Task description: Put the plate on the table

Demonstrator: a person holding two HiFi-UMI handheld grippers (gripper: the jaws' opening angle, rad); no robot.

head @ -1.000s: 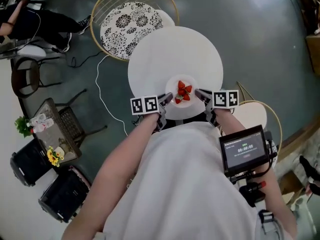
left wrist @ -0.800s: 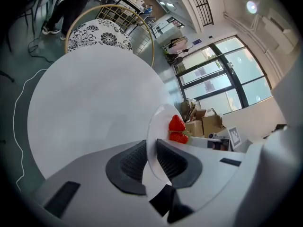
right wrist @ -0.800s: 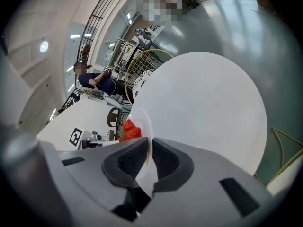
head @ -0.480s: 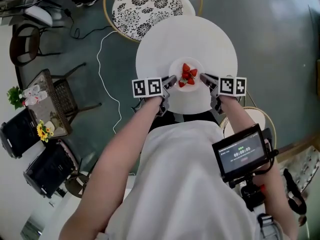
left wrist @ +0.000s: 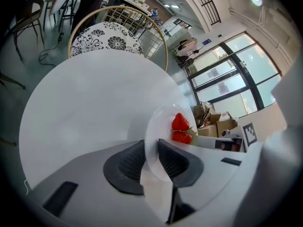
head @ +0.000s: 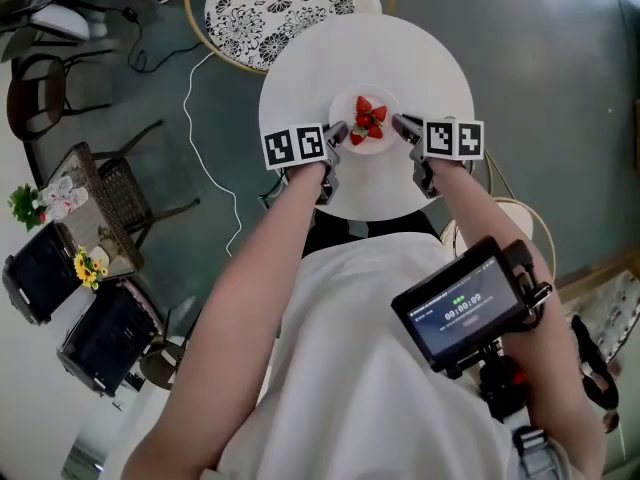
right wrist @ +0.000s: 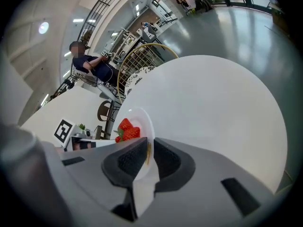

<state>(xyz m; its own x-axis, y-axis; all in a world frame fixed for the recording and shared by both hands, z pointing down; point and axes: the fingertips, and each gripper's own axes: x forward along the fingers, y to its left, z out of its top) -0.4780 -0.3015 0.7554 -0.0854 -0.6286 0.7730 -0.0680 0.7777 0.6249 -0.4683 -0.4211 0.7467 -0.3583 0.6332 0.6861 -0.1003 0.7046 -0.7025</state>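
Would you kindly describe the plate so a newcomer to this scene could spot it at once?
Start at the round white table. Over its middle, the left gripper and right gripper clamp a small round plate by opposite rims. It alone holds red strawberries.

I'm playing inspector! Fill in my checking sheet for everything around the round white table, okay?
Surface: round white table.
Job's things: small plate holding strawberries, over the table; touching it or not, cannot tell.
Clutter: nothing seen.
Grippers: left hand-held gripper and right hand-held gripper each shut on the plate's rim, on opposite sides.
Cables: white cable on the floor, left of the table.
Surroundings: flower-patterned chair beyond the table; grey floor.
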